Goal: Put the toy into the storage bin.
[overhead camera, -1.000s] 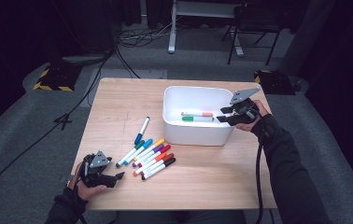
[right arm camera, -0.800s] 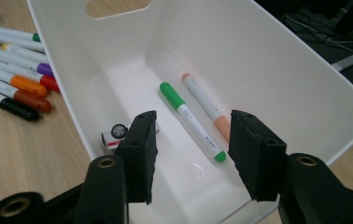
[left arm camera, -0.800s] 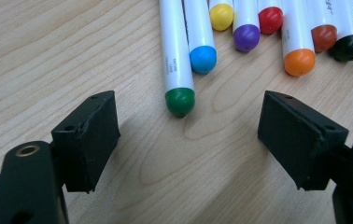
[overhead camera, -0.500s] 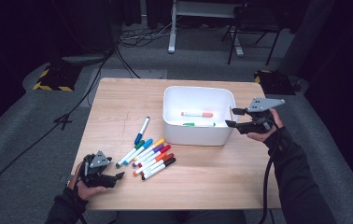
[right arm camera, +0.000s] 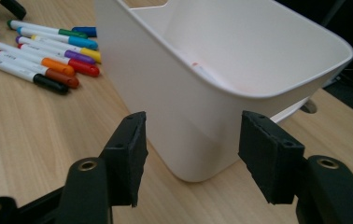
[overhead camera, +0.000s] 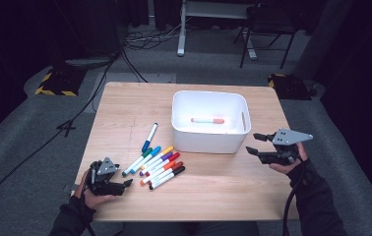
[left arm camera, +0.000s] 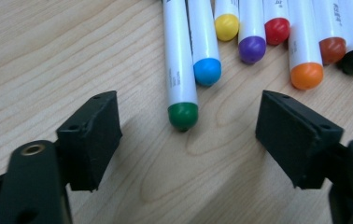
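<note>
A wooden table (overhead camera: 125,108) carries a white bin (overhead camera: 208,142) at centre-right with a red-capped marker (overhead camera: 207,120) inside; a row of coloured markers (overhead camera: 157,162) lies left of it; the left gripper (overhead camera: 125,184) rests near-left, fingers (left arm camera: 90,135) released, just short of the green marker (left arm camera: 179,60); the right gripper (overhead camera: 254,143), right of the bin, has just been opening and holds nothing.

The markers (left arm camera: 268,28) have small grey print on their white barrels. It shows at the top right of the left gripper view and at the upper left of the right gripper view. The letters are too small and blurry to read. The white bin (right arm camera: 202,93) has no words on it.
</note>
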The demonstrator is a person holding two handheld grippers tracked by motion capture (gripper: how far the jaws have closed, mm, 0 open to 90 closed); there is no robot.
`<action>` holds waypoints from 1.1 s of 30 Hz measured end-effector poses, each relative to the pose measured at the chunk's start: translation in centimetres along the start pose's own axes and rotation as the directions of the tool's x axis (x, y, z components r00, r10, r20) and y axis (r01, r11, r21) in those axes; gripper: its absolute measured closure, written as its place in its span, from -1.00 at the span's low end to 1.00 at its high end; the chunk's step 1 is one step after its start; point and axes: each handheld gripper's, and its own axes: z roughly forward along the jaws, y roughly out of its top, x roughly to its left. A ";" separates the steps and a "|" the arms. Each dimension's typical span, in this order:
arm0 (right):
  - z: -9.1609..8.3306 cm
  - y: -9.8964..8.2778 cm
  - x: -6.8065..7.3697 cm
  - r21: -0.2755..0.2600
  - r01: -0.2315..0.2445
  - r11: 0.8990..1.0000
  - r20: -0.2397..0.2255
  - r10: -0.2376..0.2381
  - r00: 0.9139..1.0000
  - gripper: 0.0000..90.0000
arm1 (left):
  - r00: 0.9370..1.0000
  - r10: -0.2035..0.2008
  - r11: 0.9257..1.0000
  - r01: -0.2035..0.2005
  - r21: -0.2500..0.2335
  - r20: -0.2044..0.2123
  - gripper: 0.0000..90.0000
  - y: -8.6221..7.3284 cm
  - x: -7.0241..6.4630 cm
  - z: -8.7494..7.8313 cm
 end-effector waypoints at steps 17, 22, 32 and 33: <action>3.6 -5.9 2.7 0.104 -0.043 0.994 -0.097 0.053 0.994 -0.14 | 1.000 0.002 0.999 -0.003 -0.034 -0.027 0.61 0.3 0.9 0.2; 4.8 -6.6 3.3 0.151 -0.029 0.988 -0.129 0.048 0.990 -0.15 | 0.999 0.024 0.999 -0.026 -0.033 -0.049 0.67 0.5 0.7 0.3; 6.1 -7.5 4.0 0.195 -0.024 0.980 -0.177 0.060 0.982 -0.15 | 0.997 0.035 0.997 -0.039 -0.062 -0.067 0.68 0.4 0.6 0.2; 6.1 -7.5 4.0 0.195 -0.036 0.980 -0.180 0.072 0.981 -0.15 | 0.997 0.039 0.997 -0.044 -0.062 -0.073 0.68 0.5 0.7 0.1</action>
